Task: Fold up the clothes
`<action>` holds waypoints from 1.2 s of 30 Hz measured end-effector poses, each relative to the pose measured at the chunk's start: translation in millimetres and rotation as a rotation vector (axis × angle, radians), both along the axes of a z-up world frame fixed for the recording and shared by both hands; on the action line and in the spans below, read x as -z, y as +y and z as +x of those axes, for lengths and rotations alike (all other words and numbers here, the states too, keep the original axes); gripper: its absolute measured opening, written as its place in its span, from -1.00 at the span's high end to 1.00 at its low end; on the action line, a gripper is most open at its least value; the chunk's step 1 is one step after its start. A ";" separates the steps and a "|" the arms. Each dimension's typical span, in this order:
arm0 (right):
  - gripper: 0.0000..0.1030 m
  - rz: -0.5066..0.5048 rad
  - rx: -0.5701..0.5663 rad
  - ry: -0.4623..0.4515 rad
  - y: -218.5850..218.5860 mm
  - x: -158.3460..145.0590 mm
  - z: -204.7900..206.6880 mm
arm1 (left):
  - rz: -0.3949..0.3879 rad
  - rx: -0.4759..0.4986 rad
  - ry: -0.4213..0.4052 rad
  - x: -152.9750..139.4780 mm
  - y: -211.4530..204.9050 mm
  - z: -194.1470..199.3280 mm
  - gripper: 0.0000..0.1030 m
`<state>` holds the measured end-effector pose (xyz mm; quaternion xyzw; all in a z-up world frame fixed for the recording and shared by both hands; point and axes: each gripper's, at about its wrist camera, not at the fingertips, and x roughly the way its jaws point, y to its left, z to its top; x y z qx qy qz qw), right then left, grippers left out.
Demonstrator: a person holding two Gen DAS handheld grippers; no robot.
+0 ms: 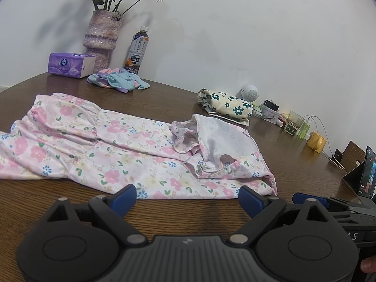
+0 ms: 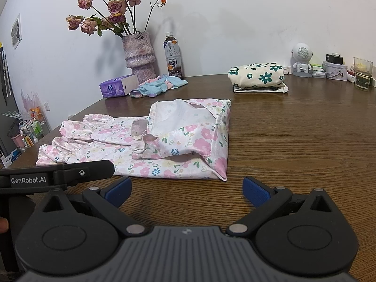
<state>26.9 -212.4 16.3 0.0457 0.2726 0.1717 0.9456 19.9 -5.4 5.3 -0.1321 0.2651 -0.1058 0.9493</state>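
Note:
A pink floral garment [image 1: 122,150] lies spread on the brown wooden table [image 1: 164,98], with its right end folded back so the pale inner side [image 1: 221,134] shows. In the right wrist view the same garment [image 2: 150,145] lies ahead and to the left. My left gripper [image 1: 187,199] is open just short of the garment's near hem, with nothing between its blue pads. My right gripper [image 2: 187,189] is open over bare table [image 2: 293,141], near the garment's front right corner. The left gripper's body [image 2: 58,176] shows at the left of the right wrist view.
A folded cream cloth with green flowers [image 2: 258,76] lies at the back. A small pastel cloth pile [image 2: 159,85], a purple tissue pack [image 2: 117,85], a vase of dried roses [image 2: 138,56] and a tea bottle [image 2: 172,56] stand by the wall. A speaker, glass and phone stand crowd the right edge.

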 end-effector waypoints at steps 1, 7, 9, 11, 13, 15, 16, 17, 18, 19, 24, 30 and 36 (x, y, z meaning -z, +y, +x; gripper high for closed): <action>-0.99 0.000 0.000 0.000 -0.1 0.0 0.0 | 0.000 0.000 0.000 0.0 0.1 0.0 -0.82; -0.99 0.001 0.000 0.001 -0.1 0.1 -0.1 | 0.001 0.000 0.000 -0.2 0.0 -0.1 -0.82; -0.99 0.001 0.000 0.001 -0.2 0.0 -0.2 | 0.001 -0.004 -0.001 -0.1 -0.1 -0.4 -0.82; -0.99 0.002 0.001 -0.001 -0.2 -0.2 -0.3 | 0.008 -0.014 -0.001 -0.4 -0.6 -0.6 -0.82; -0.99 0.001 0.001 -0.001 0.1 -0.3 -0.3 | 0.013 -0.016 0.003 -1.4 -1.2 0.2 -0.82; -0.99 -0.006 -0.005 0.011 1.0 -0.1 2.0 | 0.003 -0.010 0.016 -3.0 -0.6 2.1 -0.82; -0.99 -0.008 -0.005 0.016 0.9 0.1 2.8 | -0.007 -0.010 0.021 -4.5 0.5 2.8 -0.82; -0.99 -0.007 -0.005 0.018 0.5 -0.2 3.2 | -0.018 -0.010 0.024 -6.1 1.6 3.4 -0.82; -0.99 -0.005 -0.005 0.022 -0.3 -0.4 3.7 | -0.029 -0.009 0.023 -8.5 2.9 3.9 -0.82; -0.99 0.000 -0.006 0.028 -1.5 -0.6 4.2 | -0.032 -0.010 0.018 -11.2 3.6 4.2 -0.82; -0.99 -0.001 -0.004 0.047 -9.1 -6.1 7.4 | 0.005 -0.024 -0.002 -25.0 -3.5 7.7 -0.82; -0.99 0.007 -0.014 0.023 -27.4 -17.8 13.6 | 0.073 -0.038 0.005 -35.9 -26.9 22.8 -0.82; -0.99 0.053 -0.031 0.036 -57.4 -21.1 30.4 | 0.137 -0.045 0.017 -49.0 -50.3 43.7 -0.82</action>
